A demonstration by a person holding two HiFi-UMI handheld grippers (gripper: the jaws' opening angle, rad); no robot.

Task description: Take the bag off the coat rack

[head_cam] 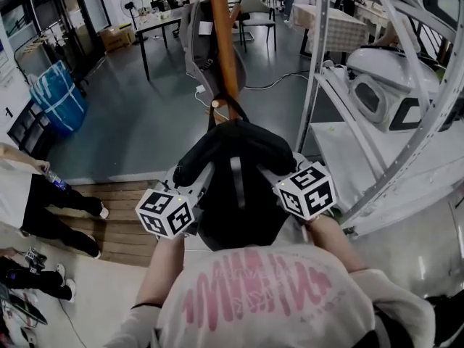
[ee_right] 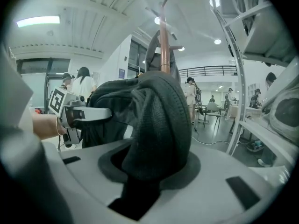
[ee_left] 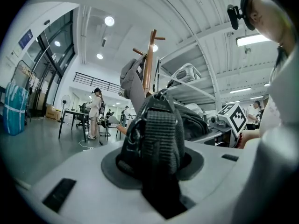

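Note:
A black backpack (head_cam: 235, 176) hangs in front of me against the wooden coat rack pole (head_cam: 223, 42). Its top loop (head_cam: 230, 113) sits at the pole beside a small peg; I cannot tell whether it rests on the peg. My left gripper (head_cam: 192, 178) is shut on the bag's left woven strap (ee_left: 156, 134). On the other side, my right gripper (head_cam: 279, 171) is shut on the padded right strap (ee_right: 159, 129). Both marker cubes flank the bag. The rack's upper pegs (ee_left: 150, 43) rise above the bag.
A grey garment (head_cam: 197, 46) hangs on the rack's far side. A white metal shelving unit (head_cam: 319, 71) with a white device (head_cam: 384, 85) stands close on the right. A person's legs (head_cam: 58, 212) are at the left, with a table (head_cam: 156, 24) and a blue sack (head_cam: 58, 96) beyond.

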